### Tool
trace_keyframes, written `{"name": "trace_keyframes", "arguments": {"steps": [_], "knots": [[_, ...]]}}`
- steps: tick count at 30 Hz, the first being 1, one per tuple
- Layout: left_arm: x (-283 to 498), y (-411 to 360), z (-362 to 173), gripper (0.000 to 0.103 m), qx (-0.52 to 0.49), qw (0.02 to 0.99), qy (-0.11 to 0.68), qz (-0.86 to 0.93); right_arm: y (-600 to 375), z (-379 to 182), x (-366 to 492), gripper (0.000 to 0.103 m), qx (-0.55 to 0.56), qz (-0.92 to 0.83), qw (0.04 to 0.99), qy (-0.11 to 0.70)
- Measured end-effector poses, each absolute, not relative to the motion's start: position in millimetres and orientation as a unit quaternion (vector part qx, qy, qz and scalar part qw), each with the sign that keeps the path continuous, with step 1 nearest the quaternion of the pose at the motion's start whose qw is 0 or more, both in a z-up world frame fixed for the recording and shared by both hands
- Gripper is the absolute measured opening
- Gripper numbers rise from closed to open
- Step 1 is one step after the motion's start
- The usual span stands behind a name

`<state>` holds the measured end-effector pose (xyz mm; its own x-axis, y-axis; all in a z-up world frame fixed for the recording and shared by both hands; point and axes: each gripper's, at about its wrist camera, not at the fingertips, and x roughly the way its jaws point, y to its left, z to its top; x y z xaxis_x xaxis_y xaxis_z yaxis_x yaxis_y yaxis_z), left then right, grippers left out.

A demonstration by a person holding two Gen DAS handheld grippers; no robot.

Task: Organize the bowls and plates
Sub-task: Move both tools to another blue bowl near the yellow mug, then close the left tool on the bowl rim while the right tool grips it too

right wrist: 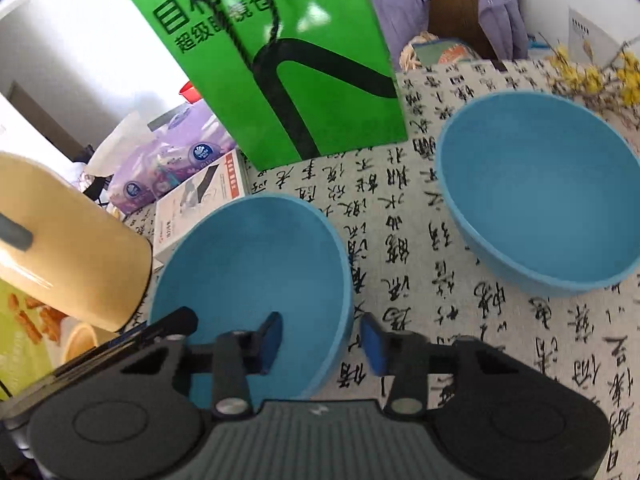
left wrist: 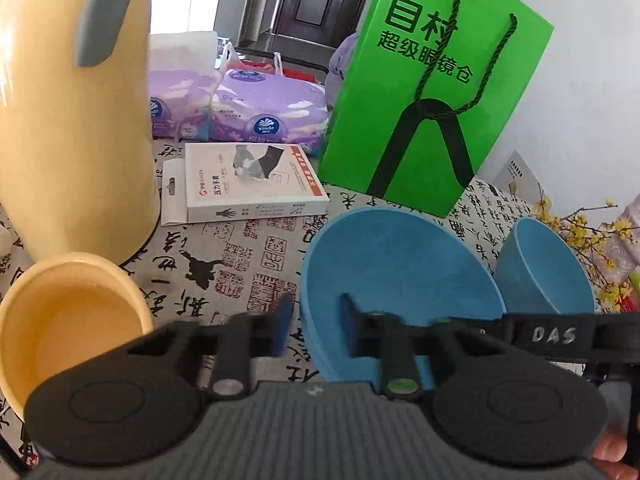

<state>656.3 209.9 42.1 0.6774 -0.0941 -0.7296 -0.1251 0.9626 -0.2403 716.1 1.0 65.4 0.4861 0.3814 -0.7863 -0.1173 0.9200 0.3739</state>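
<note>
Presently: near blue bowl (right wrist: 252, 280) on calligraphy cloth (right wrist: 400, 240), just beside yellow jug (right wrist: 68, 248). Both grippers straddle its rim — left gripper (left wrist: 316, 328) at left edge, right gripper (right wrist: 320, 340) at right edge; pads narrowed about wall, contact not confirmed. Second blue bowl (right wrist: 540, 200) well apart. Step judged: securing bowl. Next: confirm pinch, lift level, nest into second bowl.

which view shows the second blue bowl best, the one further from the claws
The right wrist view: the far blue bowl shows whole, rim and inside, standing apart on the tablecloth. The left wrist view catches only part of it, behind the nearer blue bowl.
</note>
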Motion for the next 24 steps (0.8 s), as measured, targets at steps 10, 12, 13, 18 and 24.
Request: {"name": "trace_keyframes", "arguments": {"steps": [10,12,13,18,24], "knots": [[618.6,204.7,62.2,0.007,-0.136,0.915,0.377,0.043,3.6,78.1,686.2,0.012,0.1,0.14,0.875,0.453],[601.8,202.5,72.6,0.007,-0.144,0.919,0.363,0.046,2.7,87.3,670.6,0.012,0.089,0.143,0.882,0.44],[593.1,201.5,77.8,0.007,-0.148,0.921,0.357,0.047,1.6,92.0,661.5,0.012,0.085,0.144,0.885,0.434],[533.3,188.7,105.7,0.007,-0.15,0.935,0.318,0.05,-8.3,116.4,605.1,0.012,0.073,0.154,0.898,0.406],[448.5,166.3,119.0,0.008,-0.144,0.949,0.277,0.047,-26.2,132.2,513.8,0.013,0.062,0.16,0.92,0.353]]}}
